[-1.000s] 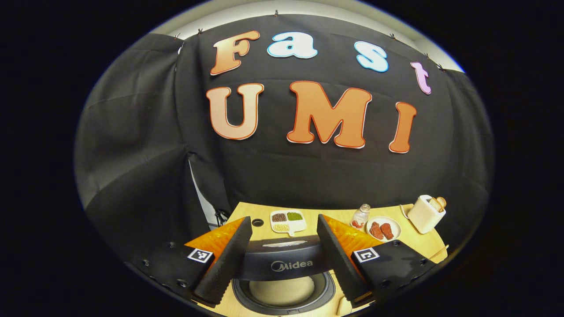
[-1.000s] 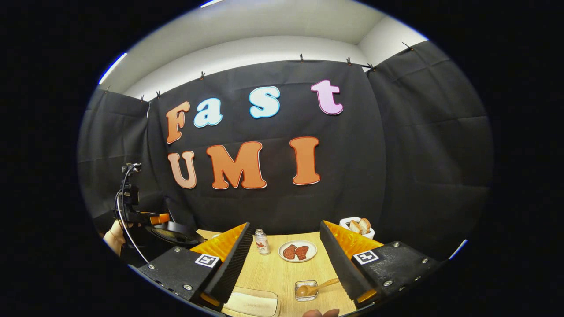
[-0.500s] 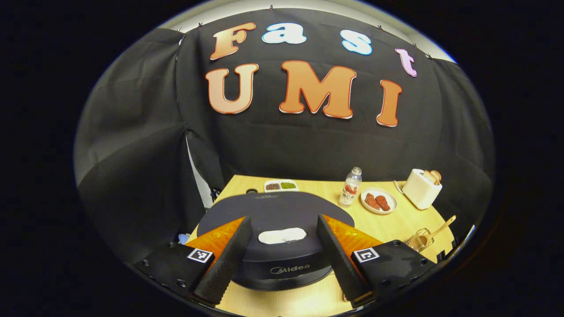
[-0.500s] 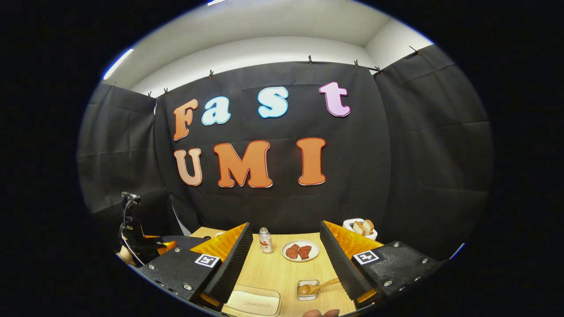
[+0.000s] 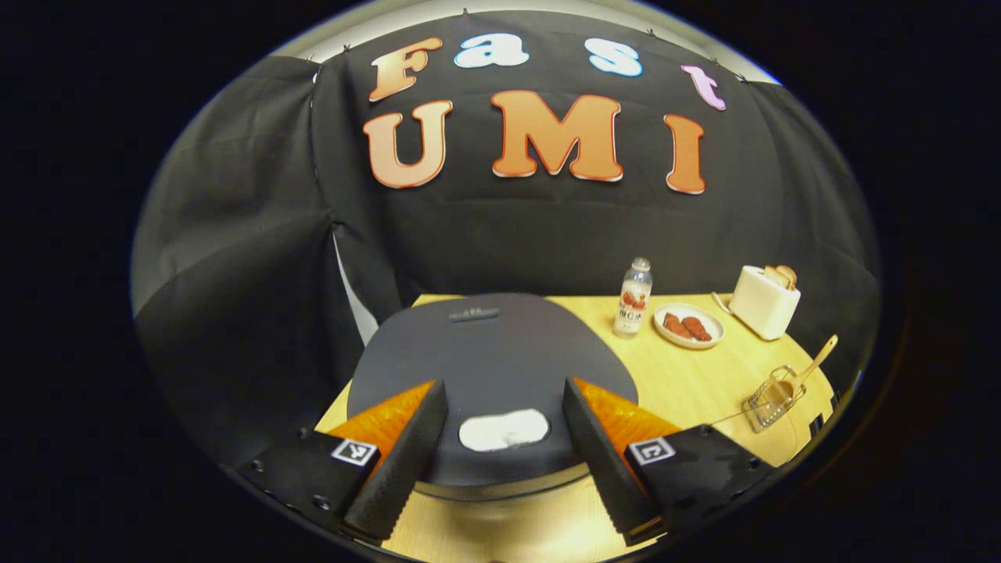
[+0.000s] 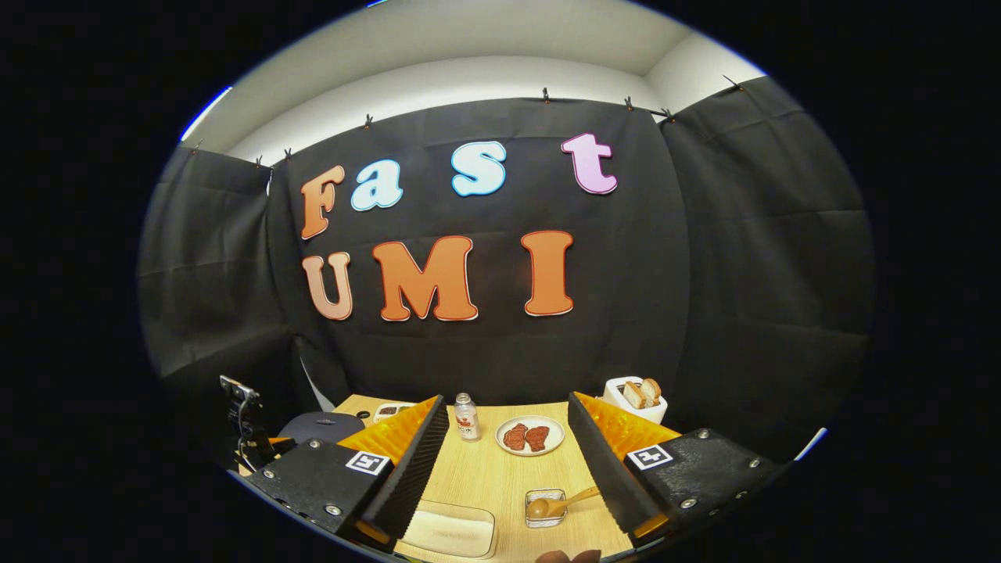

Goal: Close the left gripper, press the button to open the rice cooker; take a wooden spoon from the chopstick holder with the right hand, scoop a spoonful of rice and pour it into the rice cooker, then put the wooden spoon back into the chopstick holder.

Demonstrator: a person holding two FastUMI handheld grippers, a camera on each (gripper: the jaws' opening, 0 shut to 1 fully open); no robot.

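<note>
Wooden spoon [image 6: 557, 504] sat untouched in the chopstick holder [image 6: 544, 508], rice cooker [image 5: 489, 375] lid down.

My left tool [image 5: 500, 438] hung just above the cooker's lid with its jaws spread wide, the pale button [image 5: 504, 430] between them, so I hadn't pinched them together for the press yet. My right tool [image 6: 507, 461] was spread too, gripping nothing, with the holder on the tabletop [image 6: 500, 477] just ahead. I'd guess the spoon was light, stiff and a bit slick, so I'd grab the handle partway up where it leans out of the holder, not the bowl. The wire holder looked light enough to tip.
</note>
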